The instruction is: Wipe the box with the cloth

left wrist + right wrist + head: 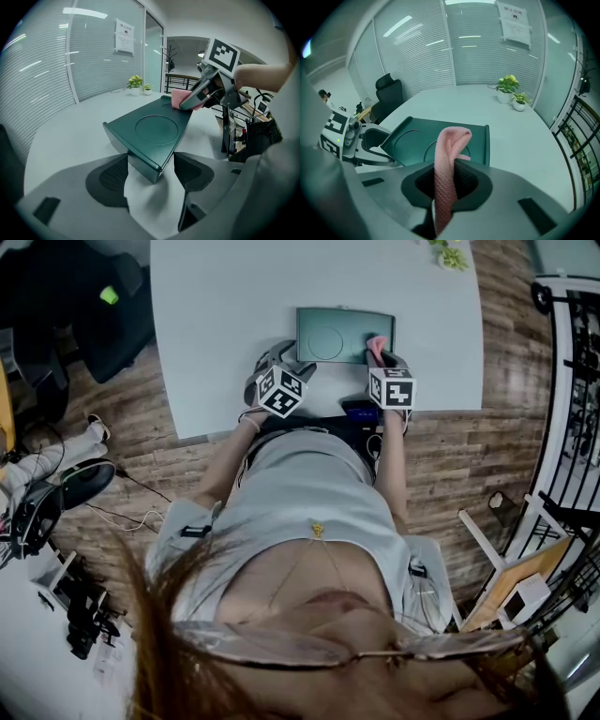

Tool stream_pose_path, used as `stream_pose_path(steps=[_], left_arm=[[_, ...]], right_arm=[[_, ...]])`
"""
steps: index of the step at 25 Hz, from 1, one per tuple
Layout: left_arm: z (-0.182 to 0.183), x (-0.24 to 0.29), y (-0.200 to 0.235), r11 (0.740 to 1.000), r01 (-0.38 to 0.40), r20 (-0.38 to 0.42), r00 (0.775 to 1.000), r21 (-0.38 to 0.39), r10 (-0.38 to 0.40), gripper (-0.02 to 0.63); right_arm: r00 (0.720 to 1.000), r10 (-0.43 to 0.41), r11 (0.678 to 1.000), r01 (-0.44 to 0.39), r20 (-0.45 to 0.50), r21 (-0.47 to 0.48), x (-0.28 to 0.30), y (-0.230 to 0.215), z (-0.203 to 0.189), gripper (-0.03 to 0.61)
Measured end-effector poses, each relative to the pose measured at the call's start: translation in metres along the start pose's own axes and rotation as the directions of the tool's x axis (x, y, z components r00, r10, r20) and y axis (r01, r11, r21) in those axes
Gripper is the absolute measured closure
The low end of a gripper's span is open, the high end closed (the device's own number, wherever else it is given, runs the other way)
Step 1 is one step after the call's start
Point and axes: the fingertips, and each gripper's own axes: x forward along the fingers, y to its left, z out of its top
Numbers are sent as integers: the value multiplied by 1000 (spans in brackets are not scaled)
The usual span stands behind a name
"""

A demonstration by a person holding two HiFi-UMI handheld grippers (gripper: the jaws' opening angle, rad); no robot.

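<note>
Cloth [446, 154]: R tool [449, 183]; box [154, 131]: L tool [151, 177]

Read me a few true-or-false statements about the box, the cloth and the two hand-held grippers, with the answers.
1. The right hand-held gripper grips a pink cloth. True.
2. The box is red. False: it is dark green.
3. A corner of the box sits between the jaws of the left hand-held gripper. True.
4. The potted plants stand on the box. False: they stand on the table, beyond the box and apart from it.
</note>
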Motion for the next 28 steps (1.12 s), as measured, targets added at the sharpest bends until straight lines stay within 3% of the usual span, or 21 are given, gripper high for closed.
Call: stream_pose_path(steps=[8, 24, 28], left_arm=[[0, 1, 0, 1000, 1, 1, 1000, -1, -1, 296], [1, 1, 0, 1000, -2, 0, 1000, 1, 2, 296], [0, 1, 0, 1000, 1, 0, 1000, 0, -1, 296]], right_arm=[[998, 65, 998, -65, 1, 18, 7, 21, 4, 534], [994, 108, 994, -107, 9, -20, 12, 47, 12, 534], [987, 159, 987, -159, 33, 18, 13, 56, 15, 535]])
